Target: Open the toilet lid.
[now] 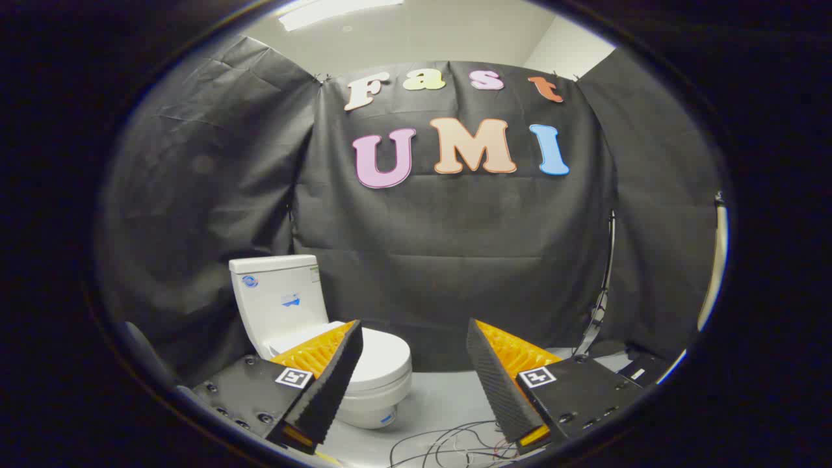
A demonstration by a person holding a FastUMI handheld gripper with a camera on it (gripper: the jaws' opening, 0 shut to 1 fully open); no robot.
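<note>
The gripper (413, 341) has its fingers spread wide with nothing between them, held level and aimed across the booth, which suits an approach rather than a grasp. Beyond the left finger (325, 383), partly hidden by it, stands the toilet (279, 305) on the pale floor (448, 396) against the back wall's left corner. Its lid (383, 361) lies flat and closed, the front edge pointing toward the open floor, so a finger could probably hook under that lip. Loose wires (448, 445) trail on the floor just ahead of the fingers and may snag.
</note>
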